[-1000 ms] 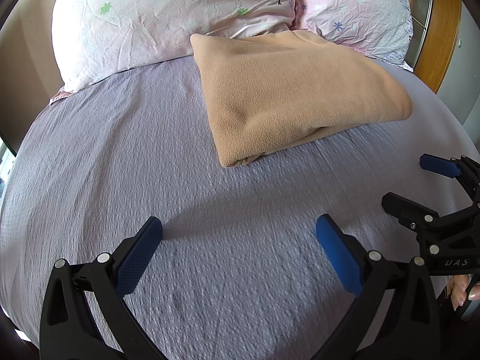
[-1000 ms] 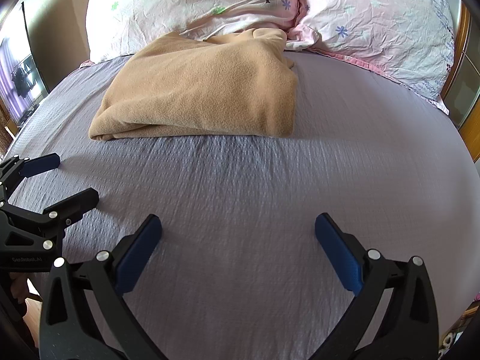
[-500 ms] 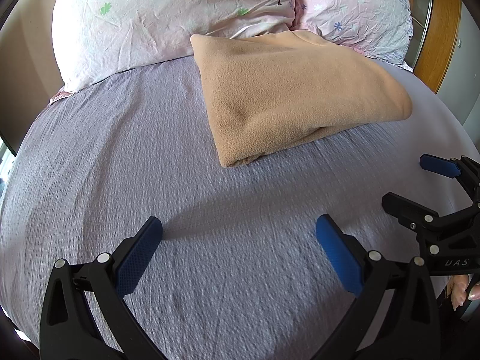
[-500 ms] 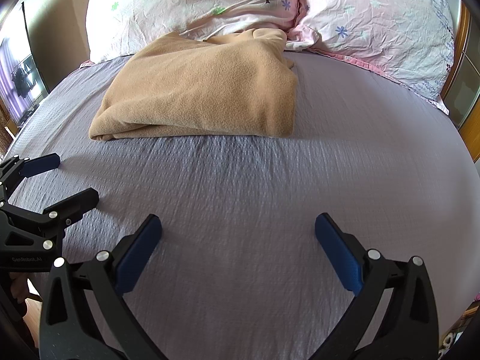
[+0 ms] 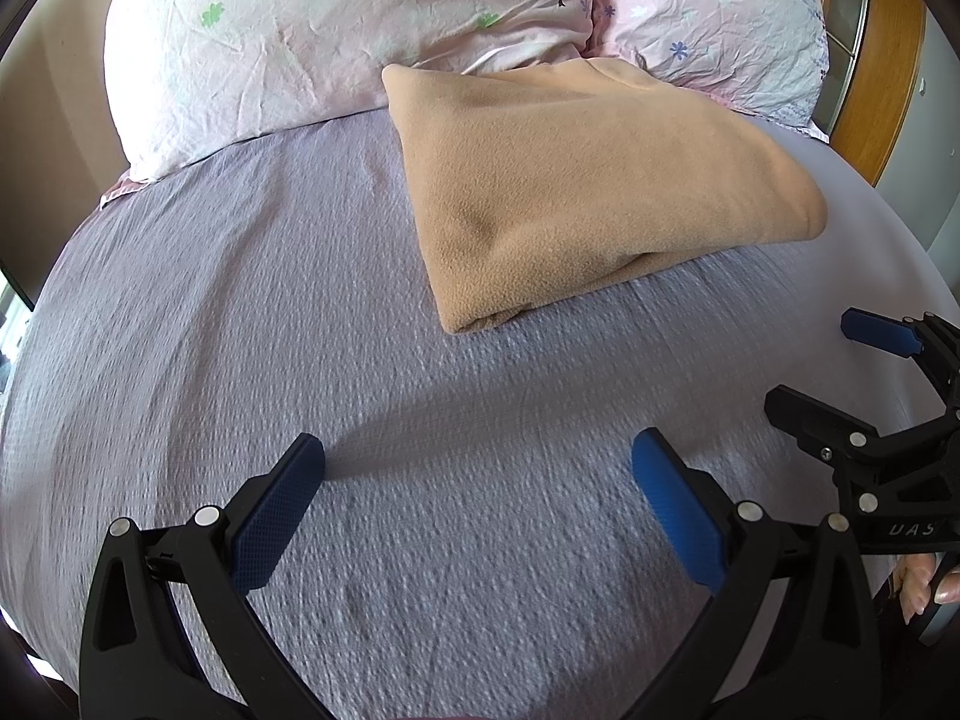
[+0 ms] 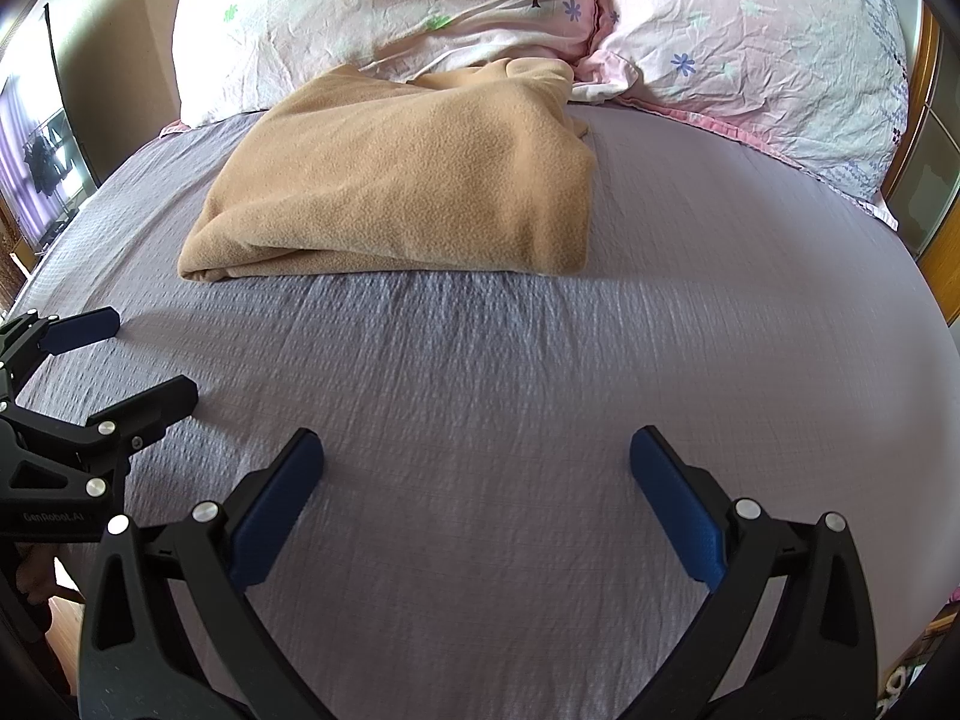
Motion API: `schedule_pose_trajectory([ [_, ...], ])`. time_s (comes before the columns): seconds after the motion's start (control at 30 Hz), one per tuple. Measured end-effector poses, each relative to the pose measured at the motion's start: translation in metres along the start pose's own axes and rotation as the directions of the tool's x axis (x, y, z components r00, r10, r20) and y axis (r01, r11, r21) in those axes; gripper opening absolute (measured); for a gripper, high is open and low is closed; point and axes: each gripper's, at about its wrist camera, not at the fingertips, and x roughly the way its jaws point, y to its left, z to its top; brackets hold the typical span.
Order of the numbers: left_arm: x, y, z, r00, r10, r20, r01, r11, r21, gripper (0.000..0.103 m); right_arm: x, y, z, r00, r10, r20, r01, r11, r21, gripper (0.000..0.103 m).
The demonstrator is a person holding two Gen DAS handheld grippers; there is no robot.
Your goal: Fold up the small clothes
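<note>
A tan fleece garment (image 5: 576, 192) lies folded on the lilac bedsheet (image 5: 252, 300), against the pillows; it also shows in the right wrist view (image 6: 414, 180). My left gripper (image 5: 477, 462) is open and empty, low over the sheet, well short of the fleece. My right gripper (image 6: 477, 459) is open and empty, also over bare sheet. Each gripper shows in the other's view: the right one (image 5: 822, 360) at the right edge, the left one (image 6: 138, 354) at the left edge, both open.
Two pink floral pillows (image 5: 336, 30) (image 5: 714, 18) lie at the head of the bed. A wooden headboard or frame (image 5: 888, 78) stands at the far right. A window with purple curtains (image 6: 36, 162) is at the far left.
</note>
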Motion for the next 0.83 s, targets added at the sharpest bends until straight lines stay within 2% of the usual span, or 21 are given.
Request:
schedule_pose_trajectory([
  [0.83,-0.0019,-0.0010,-0.0016,1.000,0.000,0.014,0.000,1.000,0.001,0.102,0.0012,0.0013,-0.0001,1.000,-0.002,0.002,0.002,1.000,0.003,0.101],
])
